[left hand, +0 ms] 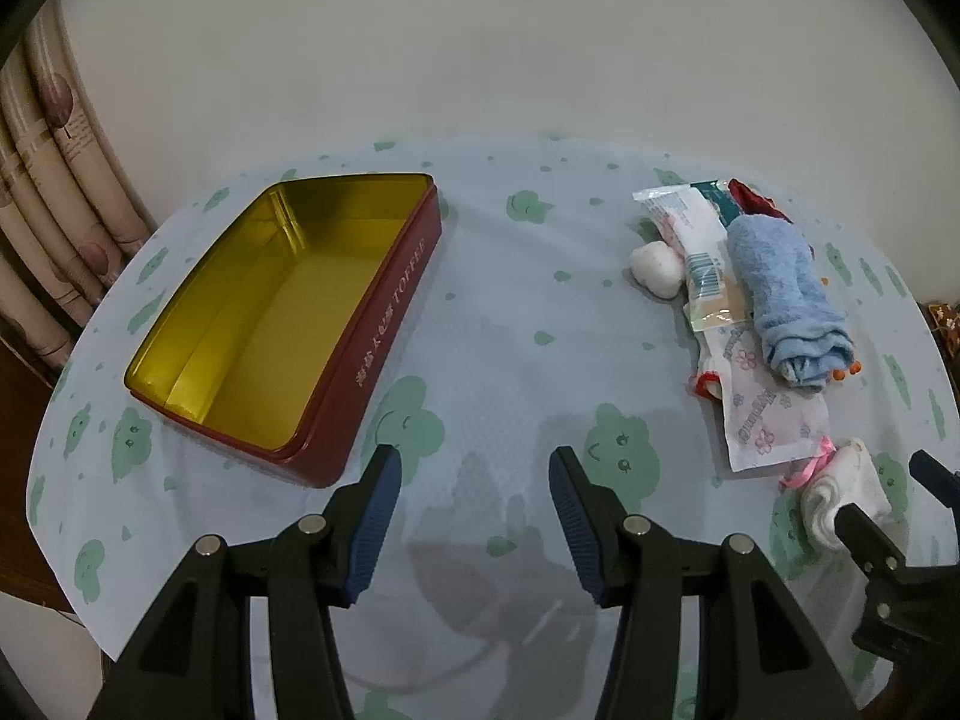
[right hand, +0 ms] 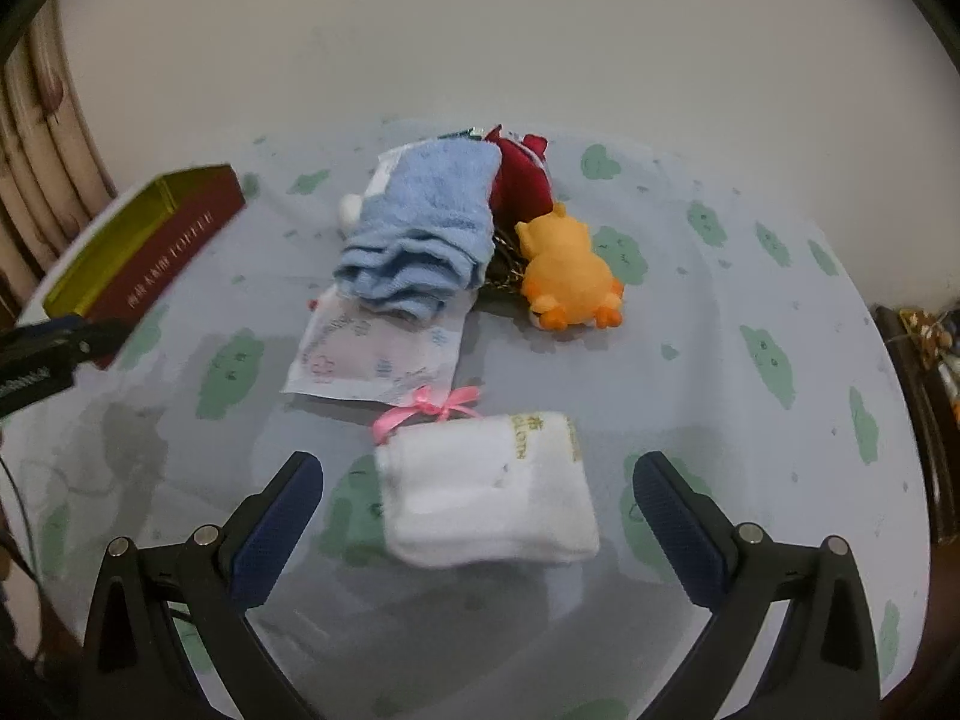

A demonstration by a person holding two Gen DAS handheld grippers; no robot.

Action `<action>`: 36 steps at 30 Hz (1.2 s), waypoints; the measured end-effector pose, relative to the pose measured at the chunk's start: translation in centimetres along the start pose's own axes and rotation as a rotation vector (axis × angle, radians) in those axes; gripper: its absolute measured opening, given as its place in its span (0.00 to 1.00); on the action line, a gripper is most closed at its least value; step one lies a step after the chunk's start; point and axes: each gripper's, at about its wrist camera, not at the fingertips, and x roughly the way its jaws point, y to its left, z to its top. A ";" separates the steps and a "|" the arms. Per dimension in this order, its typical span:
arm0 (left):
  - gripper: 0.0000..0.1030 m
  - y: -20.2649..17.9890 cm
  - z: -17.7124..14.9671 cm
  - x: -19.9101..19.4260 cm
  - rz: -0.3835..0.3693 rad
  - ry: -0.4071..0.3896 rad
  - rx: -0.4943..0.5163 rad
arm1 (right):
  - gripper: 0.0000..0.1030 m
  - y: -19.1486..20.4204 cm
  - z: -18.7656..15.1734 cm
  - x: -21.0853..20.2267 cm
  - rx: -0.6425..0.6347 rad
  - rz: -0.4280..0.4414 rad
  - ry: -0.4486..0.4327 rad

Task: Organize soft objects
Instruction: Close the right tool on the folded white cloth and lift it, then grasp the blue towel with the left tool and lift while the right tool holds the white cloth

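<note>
Nearest the right-hand camera, the right gripper (right hand: pixel 477 501) hangs over the table with its jaws spread wide and gripping nothing; the folded white cloth (right hand: pixel 489 489) lies on the tablecloth (right hand: pixel 720 312) between the two fingers, touched by neither. A pink ribbon bow (right hand: pixel 429 405) sits at the cloth's far edge. Just beyond it lies a flat flowered packet (right hand: pixel 375 354), with a rolled blue towel (right hand: pixel 423 228) resting on its far end. To the right of the towel an orange plush toy (right hand: pixel 567 270) lies on its front, and a dark red soft thing (right hand: pixel 522 177) sits behind it (what it is cannot be made out).

In the left-hand view, the left gripper (left hand: pixel 474 507) is also released, its blue pads apart over bare tablecloth with nothing between them. Beyond it to the left stands the open red tin (left hand: pixel 384 324), its gold inside empty. The soft things are all well apart from the tin, on the right side of the table; there a small white ball (left hand: pixel 657 267) and a tube-like wrapper (left hand: pixel 696 234) lie left of the towel.
</note>
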 end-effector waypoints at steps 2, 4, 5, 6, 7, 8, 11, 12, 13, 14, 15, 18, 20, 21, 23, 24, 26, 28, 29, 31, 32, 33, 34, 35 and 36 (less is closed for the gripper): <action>0.51 -0.2 0.2 0.2 0.003 0.002 0.007 | 1.00 -0.2 0.1 0.8 0.000 0.004 0.025; 0.51 -0.3 0.3 0.3 0.000 0.004 0.013 | 1.00 -0.5 0.2 1.6 0.007 0.007 0.045; 0.51 -0.5 0.5 0.4 -0.001 0.004 0.019 | 1.00 -0.6 0.2 1.9 0.006 0.005 0.050; 0.51 -0.6 0.6 0.4 -0.002 0.005 0.023 | 1.00 -0.8 0.1 2.3 0.004 0.001 0.058; 0.51 -0.7 0.8 0.5 -0.006 0.007 0.026 | 1.00 -0.9 0.1 2.6 0.006 -0.007 0.068; 0.51 -0.9 0.9 0.5 -0.009 0.006 0.028 | 1.00 -1.1 0.1 2.9 0.009 -0.004 0.075; 0.51 -1.4 1.5 0.7 -0.018 0.009 0.040 | 1.00 -1.4 -0.1 3.6 0.014 0.002 0.086; 0.51 -1.6 1.8 0.7 -0.023 0.010 0.045 | 1.00 -1.5 -0.2 3.8 0.019 0.003 0.087; 0.51 -1.8 2.0 0.7 -0.025 0.012 0.050 | 1.00 -1.6 -0.2 4.0 0.023 0.007 0.089; 0.51 -2.2 2.3 0.7 -0.031 0.014 0.058 | 1.00 -1.7 -0.2 4.1 0.030 0.010 0.089; 0.51 -2.4 2.4 0.8 -0.037 0.015 0.063 | 0.98 -1.8 -0.2 4.2 0.037 0.012 0.084; 0.51 -3.6 3.0 0.9 -0.059 0.022 0.084 | 0.80 -1.8 -0.3 4.4 0.039 0.020 0.092; 0.51 -4.6 3.4 1.1 -0.073 0.030 0.100 | 0.74 -1.7 -0.3 4.4 0.029 0.014 0.091; 0.51 -4.9 3.6 1.2 -0.080 0.036 0.103 | 0.73 -1.7 -0.3 4.5 0.025 0.014 0.092; 0.51 -6.0 4.1 1.3 -0.109 0.046 0.110 | 0.70 -1.8 -0.2 4.5 0.015 0.016 0.094; 0.51 -6.3 4.4 1.3 -0.117 0.049 0.113 | 0.66 -1.9 -0.2 4.4 0.016 0.019 0.093; 0.51 -7.4 5.0 1.1 -0.145 0.053 0.121 | 0.54 -2.2 -0.1 4.2 0.009 0.017 0.088; 0.51 -8.4 5.8 1.0 -0.170 0.057 0.125 | 0.51 -2.8 -0.1 3.9 0.003 -0.007 0.082; 0.51 -8.7 6.1 1.0 -0.182 0.062 0.128 | 0.51 -3.3 -0.1 3.8 0.007 -0.025 0.079; 0.51 -9.8 7.1 1.0 -0.243 0.080 0.134 | 0.49 -4.6 -0.1 3.5 0.029 -0.052 0.069; 0.52 -10.5 7.8 1.2 -0.267 0.096 0.135 | 0.49 -5.2 -0.1 3.4 0.041 -0.056 0.067; 0.52 -11.0 8.2 1.4 -0.275 0.106 0.136 | 0.49 -5.7 -0.1 3.4 0.056 -0.052 0.064; 0.52 -11.7 8.8 1.6 -0.280 0.109 0.142 | 0.49 -6.3 -0.2 3.4 0.078 -0.047 0.059; 0.52 -12.2 9.2 1.8 -0.277 0.108 0.148 | 0.49 -6.8 -0.3 3.4 0.103 -0.041 0.055; 0.52 -12.6 9.5 2.0 -0.271 0.112 0.149 | 0.49 -7.0 -0.3 3.5 0.116 -0.032 0.054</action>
